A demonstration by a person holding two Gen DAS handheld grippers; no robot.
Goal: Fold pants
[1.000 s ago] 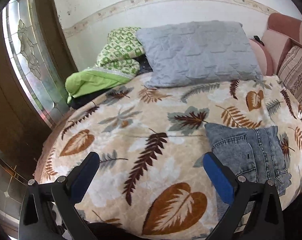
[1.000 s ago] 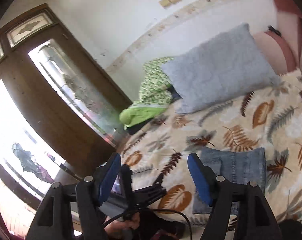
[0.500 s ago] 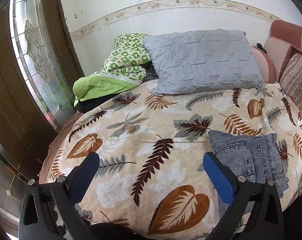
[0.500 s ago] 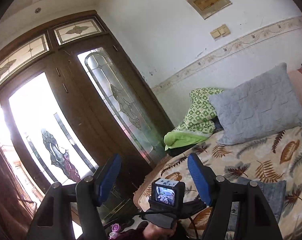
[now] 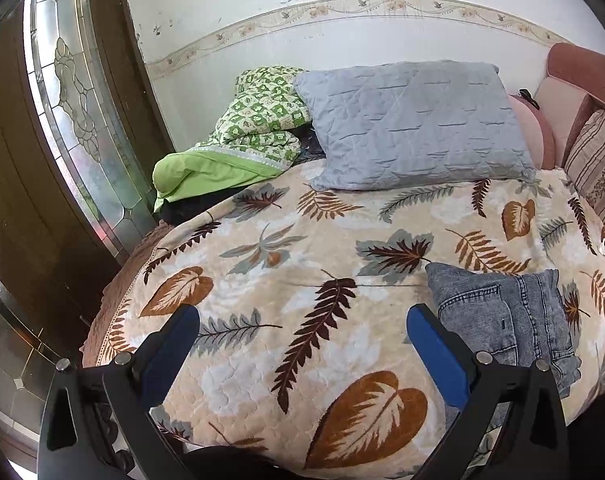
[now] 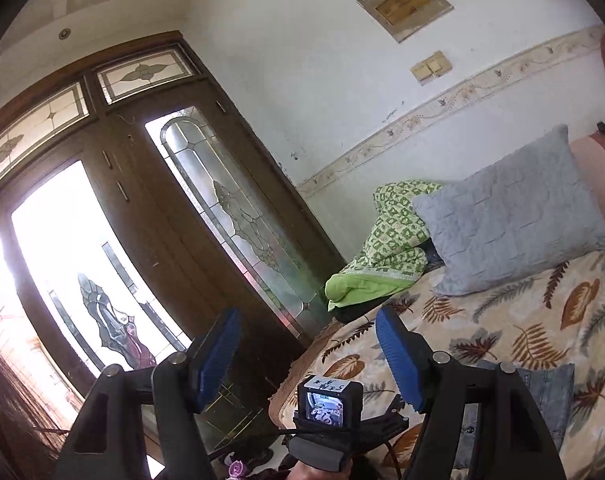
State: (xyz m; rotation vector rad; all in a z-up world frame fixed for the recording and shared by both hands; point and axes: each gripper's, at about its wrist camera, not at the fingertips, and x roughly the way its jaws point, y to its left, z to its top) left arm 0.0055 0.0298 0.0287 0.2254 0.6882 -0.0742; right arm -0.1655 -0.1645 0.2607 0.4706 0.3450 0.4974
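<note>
Grey pillow (image 5: 414, 124) beside green quilt (image 5: 254, 136) on leaf-print bedspread (image 5: 302, 264), wooden glass-paned door (image 6: 150, 240) alongside.

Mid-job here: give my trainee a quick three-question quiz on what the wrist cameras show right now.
1. True or false: the jeans lie folded on the leaf-print bedspread.
2. What does the left gripper hold? A) jeans B) the grey pillow C) nothing
3. Fill in: the green blanket is bunched beside the grey ____.

Key: 1 true; 2 C; 3 pillow.
</note>
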